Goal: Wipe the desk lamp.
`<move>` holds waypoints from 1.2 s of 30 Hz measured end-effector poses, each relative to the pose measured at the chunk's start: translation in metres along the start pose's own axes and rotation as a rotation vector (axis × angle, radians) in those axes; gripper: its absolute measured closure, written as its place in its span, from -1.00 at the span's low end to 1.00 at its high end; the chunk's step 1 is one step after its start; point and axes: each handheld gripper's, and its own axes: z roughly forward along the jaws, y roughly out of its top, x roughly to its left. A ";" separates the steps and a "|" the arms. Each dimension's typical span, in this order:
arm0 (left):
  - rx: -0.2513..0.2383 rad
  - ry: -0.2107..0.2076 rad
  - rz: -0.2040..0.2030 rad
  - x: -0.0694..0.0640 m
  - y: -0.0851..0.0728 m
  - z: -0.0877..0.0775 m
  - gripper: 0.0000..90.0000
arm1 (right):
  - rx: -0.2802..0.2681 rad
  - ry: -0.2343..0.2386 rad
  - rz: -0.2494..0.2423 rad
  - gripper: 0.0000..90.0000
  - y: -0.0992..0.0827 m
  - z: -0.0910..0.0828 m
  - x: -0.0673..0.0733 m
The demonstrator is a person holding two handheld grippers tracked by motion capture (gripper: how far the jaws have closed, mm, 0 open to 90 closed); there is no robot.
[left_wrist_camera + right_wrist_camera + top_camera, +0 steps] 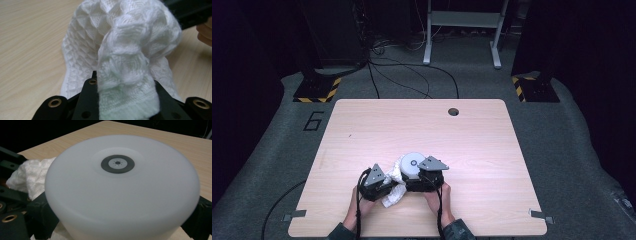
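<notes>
At the near middle of the wooden table [362, 125], your two hands work side by side. Your left gripper [122, 100] has its jaws pressed together on a bunched fold of the white cloth [120, 50], pinching it tight; in the left gripper view the waffle-textured fabric rises from between the black jaws and billows up and away over the tabletop. Seen from the high view, the left gripper [377, 182] sits just left of the right gripper [424, 180], and the cloth [394, 192] spills between them, part of it trailing toward the near edge of the table.

Your right gripper [120, 225] holds the white round lamp [122, 187], its jaws standing one on each side of the lamp's base and pressing on it. The lamp's flat top carries a dark ring with a small sun-like mark at its centre. In the right gripper view the cloth [32, 177] lies just beside the lamp on its left, touching its side. From above, the lamp [414, 162] stands just far of the right gripper, with the cloth wrapped against its left flank.

Farther off, a small round hole [453, 111] marks the far side of the table, right of centre.
</notes>
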 end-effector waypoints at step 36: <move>0.031 0.006 0.005 -0.001 -0.013 -0.022 0.74 | 0.004 -0.007 0.002 -0.83 0.000 0.000 0.001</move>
